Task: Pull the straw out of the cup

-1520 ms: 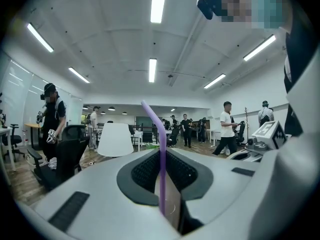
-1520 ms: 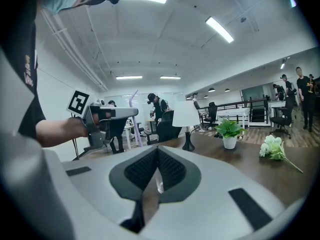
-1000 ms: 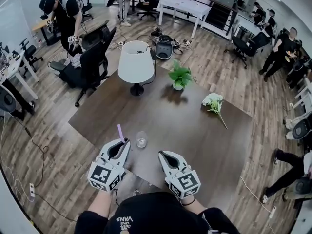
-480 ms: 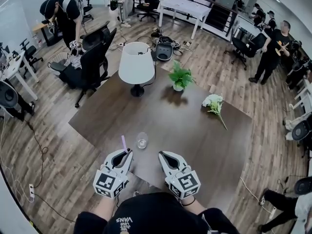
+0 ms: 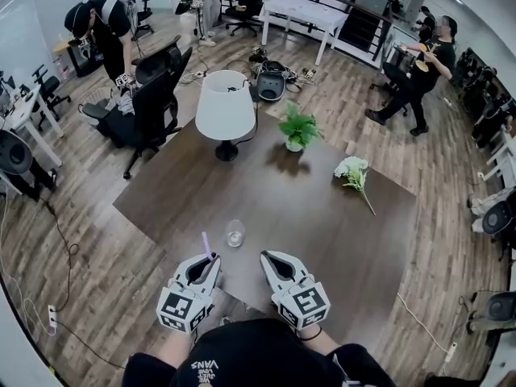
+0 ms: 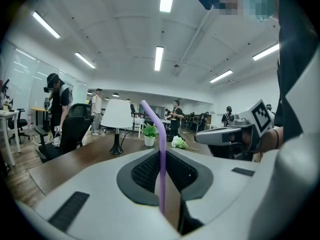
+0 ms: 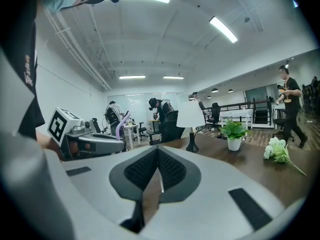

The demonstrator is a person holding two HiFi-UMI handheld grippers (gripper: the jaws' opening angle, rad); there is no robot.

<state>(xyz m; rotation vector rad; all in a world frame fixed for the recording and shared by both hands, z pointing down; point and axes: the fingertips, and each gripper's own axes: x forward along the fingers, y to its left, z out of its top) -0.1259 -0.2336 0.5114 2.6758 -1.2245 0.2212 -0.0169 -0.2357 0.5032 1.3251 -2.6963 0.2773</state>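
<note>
A small clear glass cup [image 5: 235,232] stands near the front edge of the dark table [image 5: 322,216], with no straw in it. My left gripper [image 5: 211,260] hovers just left of the cup, nearer to me, shut on a purple bendy straw [image 5: 205,244]. In the left gripper view the straw [image 6: 161,154] rises upright from between the pinched pads, its bent tip leaning left. My right gripper [image 5: 264,256] hangs to the right of the cup, shut with nothing in it [image 7: 157,159]. The right gripper view also shows the left gripper [image 7: 102,143] with the straw [image 7: 120,125].
On the table's far side are a white lamp [image 5: 225,107], a potted plant [image 5: 297,127] and a white flower bunch [image 5: 353,170]. A black office chair [image 5: 153,95] stands at the table's far left corner. People move about on the wooden floor behind.
My left gripper has come down and back toward me with the straw in it. The right gripper has stayed put. People in the background have walked on.
</note>
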